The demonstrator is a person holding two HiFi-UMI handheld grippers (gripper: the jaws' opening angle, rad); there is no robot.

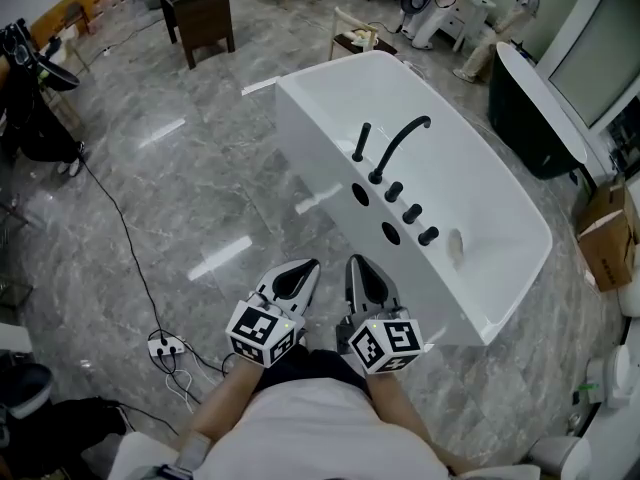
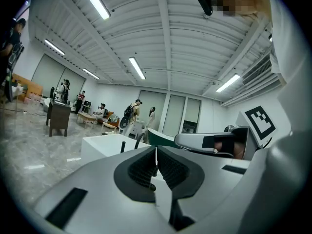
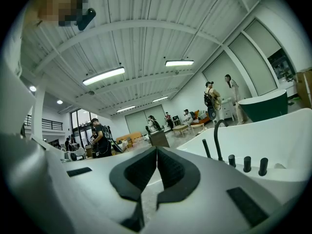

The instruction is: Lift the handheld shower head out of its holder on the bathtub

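left gripper point(image 1: 303, 270) and right gripper point(image 1: 357, 266) sit side by side, each with jaws pressed together on nothing. farther off, the black shower head point(image 1: 361, 142) stands in its holder on the tub point(image 1: 331, 69) rim, left of the spout point(image 1: 402, 140).

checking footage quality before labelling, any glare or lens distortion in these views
Head view: ceiling lights glare as bright streaks on the polished floor, while the bathtub stays sharp. Left gripper view: strong fisheye curves the ceiling beams, and the corners are dark. Right gripper view: same fisheye and dark corners, with bright strip lights.
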